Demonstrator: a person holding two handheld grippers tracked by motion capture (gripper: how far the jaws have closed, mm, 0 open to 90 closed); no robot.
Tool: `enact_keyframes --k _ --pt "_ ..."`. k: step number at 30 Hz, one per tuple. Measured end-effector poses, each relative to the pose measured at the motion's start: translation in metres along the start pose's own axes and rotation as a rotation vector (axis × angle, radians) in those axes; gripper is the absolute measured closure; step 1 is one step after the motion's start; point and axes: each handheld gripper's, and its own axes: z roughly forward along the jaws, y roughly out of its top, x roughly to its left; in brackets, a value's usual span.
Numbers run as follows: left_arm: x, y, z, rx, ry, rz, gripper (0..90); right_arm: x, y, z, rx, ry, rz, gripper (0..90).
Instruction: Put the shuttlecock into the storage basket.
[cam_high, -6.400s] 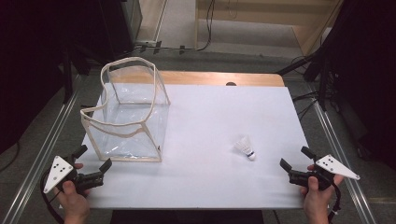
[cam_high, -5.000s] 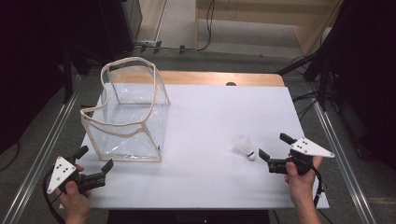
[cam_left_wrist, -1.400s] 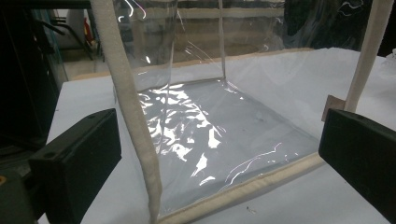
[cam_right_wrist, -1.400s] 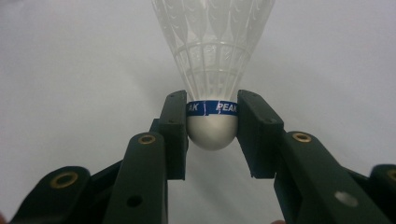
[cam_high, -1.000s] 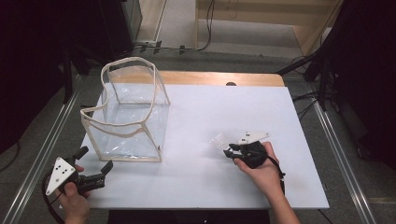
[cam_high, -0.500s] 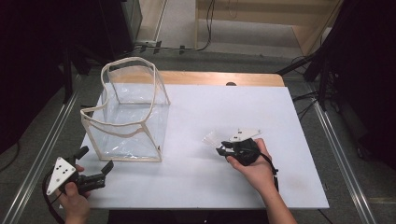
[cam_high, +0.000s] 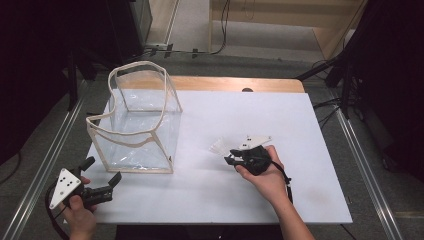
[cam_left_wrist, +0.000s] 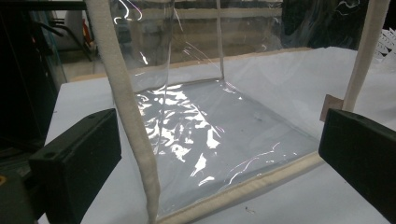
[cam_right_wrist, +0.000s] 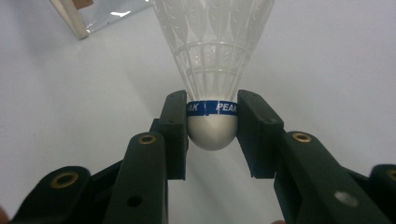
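Shuttlecock (cam_right_wrist: 212, 70) carried left toward bag (cam_high: 137, 125); right gripper (cam_right_wrist: 212, 126) view shows cork clamped.

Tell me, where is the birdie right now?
The shuttlecock is pinched by its cork in the right gripper, right of the clear bag.

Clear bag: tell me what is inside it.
Nothing shows inside the clear bag; through its walls only the white table underneath appears. The far bottom corner behind the trim is partly covered.
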Motion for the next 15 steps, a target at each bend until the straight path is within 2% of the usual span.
enact_keyframes --k 15 --pt "0.000 0.000 0.000 0.000 -0.002 0.000 0.0 0.008 0.013 0.007 -0.014 0.028 -0.014 63.0"
